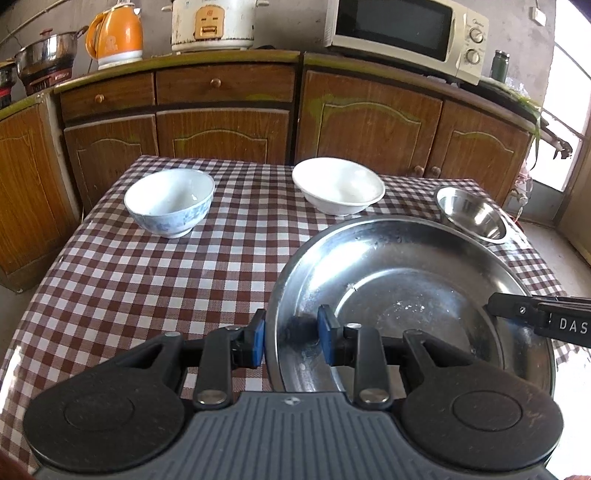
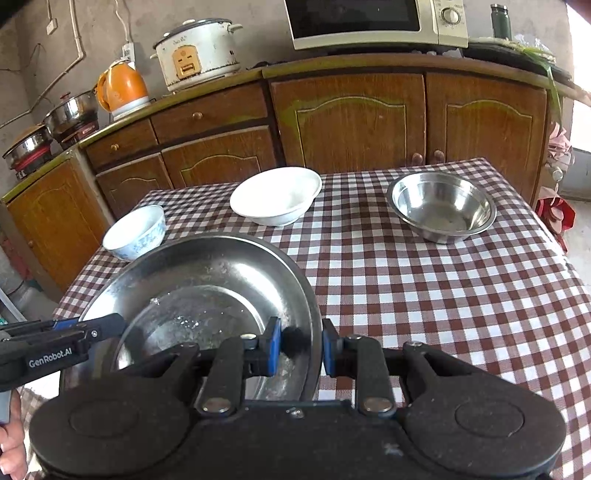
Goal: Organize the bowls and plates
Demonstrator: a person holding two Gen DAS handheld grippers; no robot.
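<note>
1. I have the table [image 1: 110, 280] in front of me, covered in a brown-and-white checked cloth, with wooden cabinets [image 1: 369, 122] running behind it.
2. On the counter I see a microwave [image 1: 402, 33], a white rice cooker [image 1: 212, 24] and an orange kettle [image 1: 116, 38]; there is writing on the microwave's panel, too small for me to read.
3. The big steel plate [image 1: 406, 280] is the largest dish and sits nearest to me, on the near part of the table; I cannot tell whether it rests on the cloth or is lifted.
4. My left gripper [image 1: 291, 338] is narrowed onto that plate's left rim, one blue pad outside the rim and one inside, both pressing on it.
5. My right gripper [image 2: 301, 345] is clamped the same way on the plate's right rim, jaws narrow, the rim pinched between the blue pads.
6. From the left wrist view I read "DAS" on the right gripper's side; from the right wrist view, "GenRobot.AI" on the left gripper's side.
7. Farther back stand a wide white bowl [image 1: 338, 186], a steel bowl [image 2: 443, 206] to its right, and a blue-patterned bowl [image 1: 170, 206] to its left, all apart from each other.
</note>
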